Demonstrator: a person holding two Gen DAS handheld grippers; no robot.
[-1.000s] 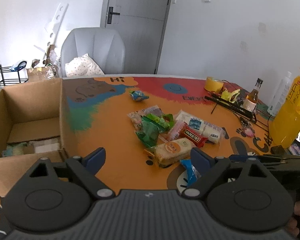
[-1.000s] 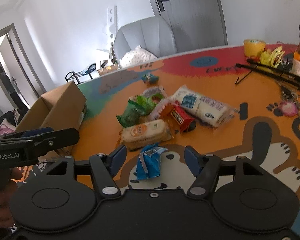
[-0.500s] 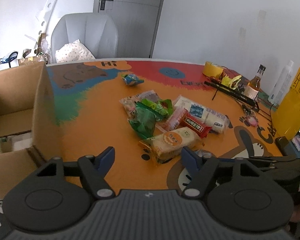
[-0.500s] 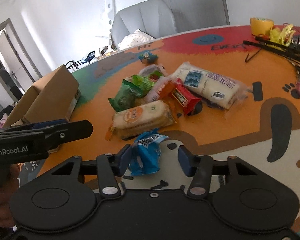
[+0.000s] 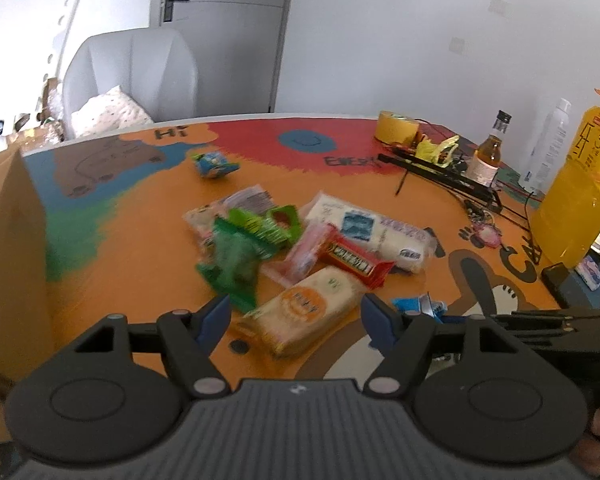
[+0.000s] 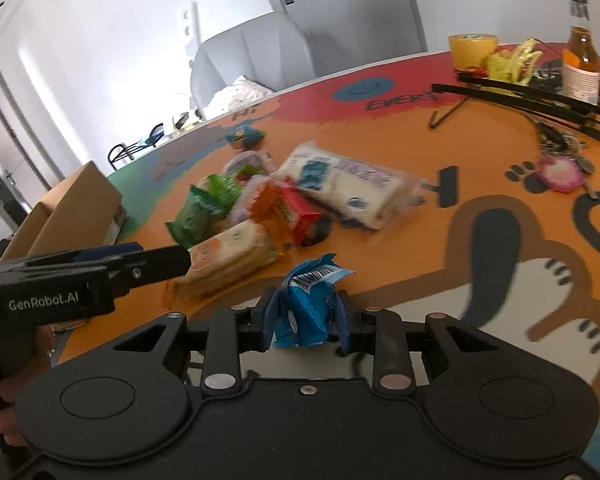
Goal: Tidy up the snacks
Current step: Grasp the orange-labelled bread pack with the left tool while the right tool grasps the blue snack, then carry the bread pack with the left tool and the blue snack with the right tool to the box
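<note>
Right gripper [image 6: 306, 320] clamped on crumpled blue foil snack packet [image 6: 306, 304] at near table edge; left gripper [image 5: 296, 316] spread wide, empty, over orange-labelled cracker pack [image 5: 300, 312].

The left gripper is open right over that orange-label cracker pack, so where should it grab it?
Judging by its pose, close across the narrow width at mid-length of the cracker pack, coming down from above. It lies flat, long and bar-shaped, running diagonally, and the open left gripper already straddles it.
</note>
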